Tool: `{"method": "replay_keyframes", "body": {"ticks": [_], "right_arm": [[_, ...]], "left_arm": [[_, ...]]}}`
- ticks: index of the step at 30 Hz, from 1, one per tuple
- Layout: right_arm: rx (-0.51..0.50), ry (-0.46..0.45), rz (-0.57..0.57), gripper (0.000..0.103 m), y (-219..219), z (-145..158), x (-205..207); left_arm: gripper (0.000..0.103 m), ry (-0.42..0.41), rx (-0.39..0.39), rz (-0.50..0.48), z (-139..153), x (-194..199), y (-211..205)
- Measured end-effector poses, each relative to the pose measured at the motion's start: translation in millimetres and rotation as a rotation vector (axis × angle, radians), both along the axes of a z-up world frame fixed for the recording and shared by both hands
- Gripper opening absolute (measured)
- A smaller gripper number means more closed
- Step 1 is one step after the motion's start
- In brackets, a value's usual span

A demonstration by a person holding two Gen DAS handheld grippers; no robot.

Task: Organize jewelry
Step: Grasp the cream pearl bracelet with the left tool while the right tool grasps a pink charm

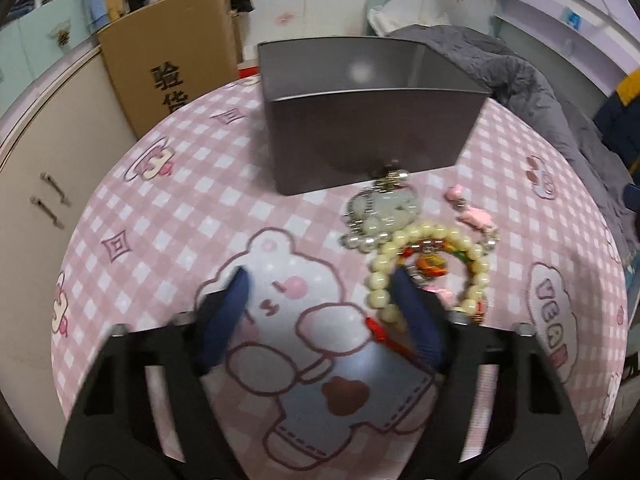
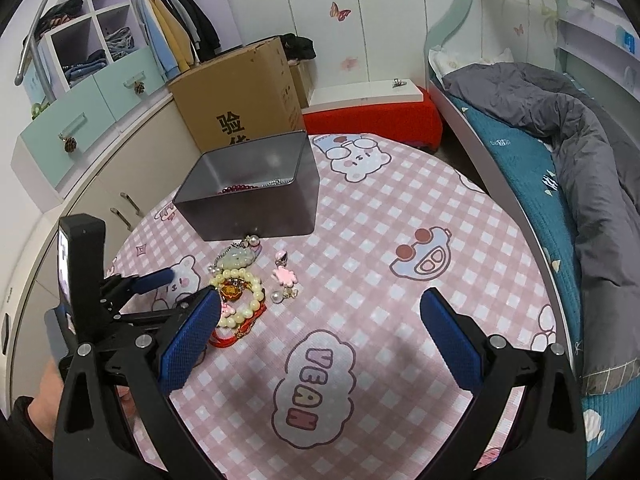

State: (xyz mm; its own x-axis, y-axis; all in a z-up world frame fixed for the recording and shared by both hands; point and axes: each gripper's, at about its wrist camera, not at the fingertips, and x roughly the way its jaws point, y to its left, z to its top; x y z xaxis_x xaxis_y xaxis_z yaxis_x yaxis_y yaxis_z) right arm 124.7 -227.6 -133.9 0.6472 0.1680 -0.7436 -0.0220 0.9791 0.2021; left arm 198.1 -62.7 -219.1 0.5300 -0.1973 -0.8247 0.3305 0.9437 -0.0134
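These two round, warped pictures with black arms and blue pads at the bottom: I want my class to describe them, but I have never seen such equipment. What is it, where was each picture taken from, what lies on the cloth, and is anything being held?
No machine arm is here. A person carries a hand-held gripper in each hand, each with two blue-padded fingers and a wide-angle camera looking along them.

One picture looks from the left hand-held gripper, the other from the right hand-held gripper, which also shows the left one beside it.

On the pink checked tablecloth stands an open grey metal box with some dark red beads inside. In front lies a heap of jewellery: a cream bead bracelet, a pale green pendant, pink flower earrings and a red cord.

Neither holds anything. The left one's jaws are apart at the bracelet's edge; the right one's stand wide over bare cloth.
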Motion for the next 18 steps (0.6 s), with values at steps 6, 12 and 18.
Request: {"method": "replay_keyframes", "body": {"ticks": [6, 12, 18], "right_arm": [[-0.016, 0.039, 0.01, 0.096, 3, -15, 8], [-0.079, 0.059, 0.068, 0.083, 18, -34, 33], [-0.128, 0.099, 0.172, 0.05, 45, -55, 67]], "left_arm": [[0.009, 0.018, -0.026, -0.077, 5, -11, -6], [0.009, 0.008, -0.129, -0.095, 16, -19, 6], [0.009, -0.022, -0.179, -0.095, 30, -22, 13]]}}
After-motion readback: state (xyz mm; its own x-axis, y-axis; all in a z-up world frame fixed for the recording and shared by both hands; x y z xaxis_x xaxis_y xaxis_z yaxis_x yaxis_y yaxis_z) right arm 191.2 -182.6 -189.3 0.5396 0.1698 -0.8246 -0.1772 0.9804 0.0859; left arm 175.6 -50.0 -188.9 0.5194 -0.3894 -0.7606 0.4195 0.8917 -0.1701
